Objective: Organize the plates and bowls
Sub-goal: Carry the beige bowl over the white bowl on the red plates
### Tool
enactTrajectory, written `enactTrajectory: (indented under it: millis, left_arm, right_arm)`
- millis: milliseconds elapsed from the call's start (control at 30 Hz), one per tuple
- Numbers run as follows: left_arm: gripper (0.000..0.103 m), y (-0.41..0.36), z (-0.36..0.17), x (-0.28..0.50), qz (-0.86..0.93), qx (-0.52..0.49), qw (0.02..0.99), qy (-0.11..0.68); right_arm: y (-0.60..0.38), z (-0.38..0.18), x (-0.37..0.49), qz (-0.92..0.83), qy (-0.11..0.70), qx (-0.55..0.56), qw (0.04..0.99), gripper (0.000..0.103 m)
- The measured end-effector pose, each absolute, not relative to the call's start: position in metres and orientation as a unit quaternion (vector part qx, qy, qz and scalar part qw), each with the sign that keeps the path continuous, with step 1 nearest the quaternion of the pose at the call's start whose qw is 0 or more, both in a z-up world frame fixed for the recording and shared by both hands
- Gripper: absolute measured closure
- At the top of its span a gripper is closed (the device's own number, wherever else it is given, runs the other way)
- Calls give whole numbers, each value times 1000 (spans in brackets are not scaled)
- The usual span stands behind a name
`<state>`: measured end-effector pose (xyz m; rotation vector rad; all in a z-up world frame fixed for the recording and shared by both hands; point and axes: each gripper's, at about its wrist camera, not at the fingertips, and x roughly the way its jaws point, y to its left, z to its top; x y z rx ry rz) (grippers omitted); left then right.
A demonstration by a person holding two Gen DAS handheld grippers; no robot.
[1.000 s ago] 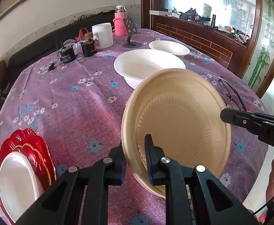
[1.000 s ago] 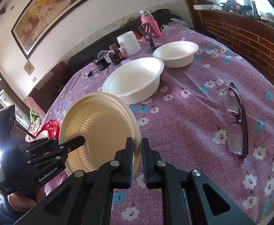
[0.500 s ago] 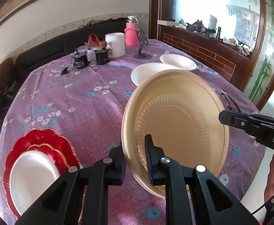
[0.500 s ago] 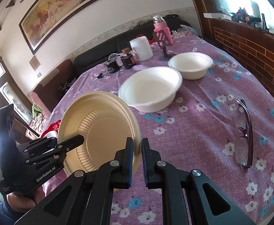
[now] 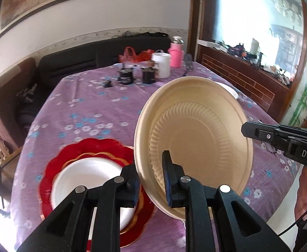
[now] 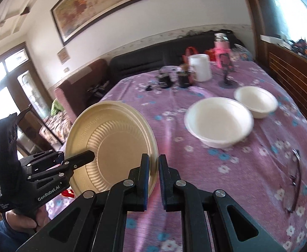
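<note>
A beige ribbed plate (image 5: 195, 138) hangs tilted above the purple flowered table (image 5: 94, 109), held from two sides. My left gripper (image 5: 151, 180) is shut on its near rim. My right gripper (image 6: 153, 174) is shut on the opposite rim of that plate (image 6: 111, 147). Each gripper shows in the other view: the right one (image 5: 279, 138) at the plate's right edge, the left one (image 6: 48, 168) at its left. Just left of the plate lies a red scalloped plate (image 5: 86, 147) carrying a white plate (image 5: 86, 180). A large white bowl (image 6: 218, 121) and a small one (image 6: 256, 100) sit farther right.
Folded glasses (image 6: 296, 178) lie near the table's right edge. At the far end stand a white jar (image 6: 200, 67), a pink bottle (image 6: 222, 50), a phone stand (image 6: 226, 73) and dark small containers (image 6: 174, 77). A dark sofa (image 5: 103, 52) runs behind the table.
Both grippers have risen and swung left with the beige plate still held. The red plate stack has come from the left edge to beside the plate. The white bowls have dropped away rightward.
</note>
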<state>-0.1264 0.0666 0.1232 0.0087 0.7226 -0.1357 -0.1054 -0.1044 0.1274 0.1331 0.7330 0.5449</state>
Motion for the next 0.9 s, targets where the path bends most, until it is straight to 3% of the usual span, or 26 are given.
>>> enactTrajectory:
  millis: [600,900]
  left_arm:
    - [83,170,128,-165,19,-42,928,371]
    - [83,199,115,-150,12,-73,906,416]
  right_arm:
    - [3,131,-107,374,371,29,849,92]
    - [23,111,-79,394,440,67,804,92]
